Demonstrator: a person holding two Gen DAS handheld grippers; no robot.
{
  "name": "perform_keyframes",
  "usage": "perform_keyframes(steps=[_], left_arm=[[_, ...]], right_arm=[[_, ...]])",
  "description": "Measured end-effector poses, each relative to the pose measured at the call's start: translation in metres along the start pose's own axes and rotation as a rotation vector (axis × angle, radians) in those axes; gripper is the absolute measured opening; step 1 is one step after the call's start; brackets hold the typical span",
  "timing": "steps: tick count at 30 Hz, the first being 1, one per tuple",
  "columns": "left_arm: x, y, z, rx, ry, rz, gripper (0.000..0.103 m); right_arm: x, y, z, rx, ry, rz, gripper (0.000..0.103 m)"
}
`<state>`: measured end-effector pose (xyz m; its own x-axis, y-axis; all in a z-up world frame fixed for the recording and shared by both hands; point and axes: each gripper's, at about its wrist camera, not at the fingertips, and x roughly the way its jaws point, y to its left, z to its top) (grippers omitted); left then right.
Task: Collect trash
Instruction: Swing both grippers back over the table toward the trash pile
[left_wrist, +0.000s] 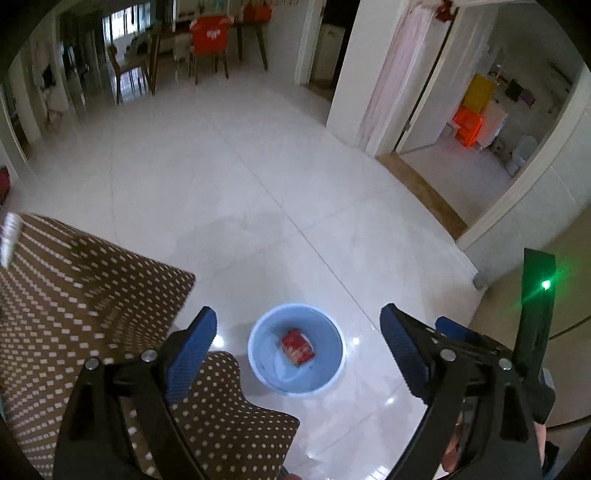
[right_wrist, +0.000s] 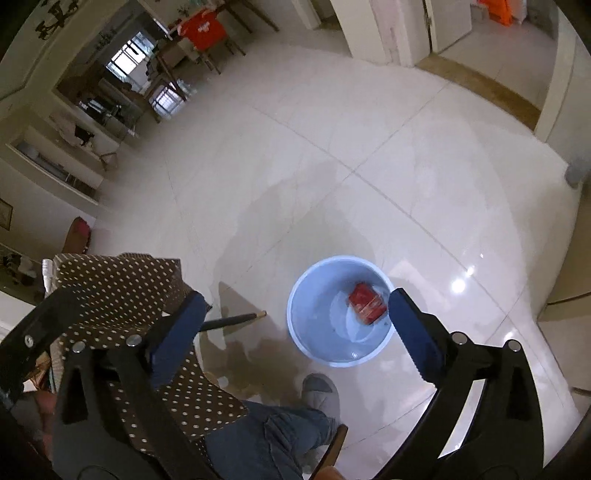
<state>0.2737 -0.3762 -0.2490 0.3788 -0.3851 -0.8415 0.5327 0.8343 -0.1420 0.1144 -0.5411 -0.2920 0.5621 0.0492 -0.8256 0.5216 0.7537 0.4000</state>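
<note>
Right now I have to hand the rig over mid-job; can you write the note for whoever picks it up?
Left gripper: open, holding nothing, above the floor near the bucket.
Right gripper: open, holding nothing, over the same spot.
Light blue bucket stands on the white tile floor, beside the polka-dot cloth.
Done: one red packet lies inside the bucket.
Left: no other loose trash shows in either view; look around the cloth-covered surface and floor before calling it finished.
</note>
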Motion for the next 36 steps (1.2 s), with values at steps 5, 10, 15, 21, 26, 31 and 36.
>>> perform_keyframes(steps=[5,10,15,21,26,31,36], left_arm=[[-0.060,-0.007,-0.002,0.032,-0.108,0.025,0.091],[-0.114,-0.002,-0.009,0.030,-0.203,0.034,0.091],[-0.170,0.010,-0.021,0.037,-0.316,0.092,0.092],[-0.217,0.033,-0.041,0.036,-0.442,0.156,0.094],[-0.249,0.058,-0.058,-0.009,-0.469,0.203,0.094],[-0.273,0.091,-0.074,-0.067,-0.469,0.259,0.094],[-0.290,0.127,-0.094,-0.130,-0.474,0.315,0.094]], right_arm=[[-0.038,0.021,0.003,-0.024,-0.077,0.005,0.097],[-0.085,0.057,0.003,-0.062,-0.177,0.011,0.097],[-0.135,0.097,-0.001,-0.114,-0.326,0.057,0.097],[-0.164,0.147,-0.022,-0.214,-0.367,0.127,0.097],[-0.174,0.186,-0.041,-0.302,-0.364,0.174,0.097],[-0.178,0.226,-0.065,-0.390,-0.360,0.216,0.097],[-0.177,0.268,-0.086,-0.470,-0.343,0.240,0.097]])
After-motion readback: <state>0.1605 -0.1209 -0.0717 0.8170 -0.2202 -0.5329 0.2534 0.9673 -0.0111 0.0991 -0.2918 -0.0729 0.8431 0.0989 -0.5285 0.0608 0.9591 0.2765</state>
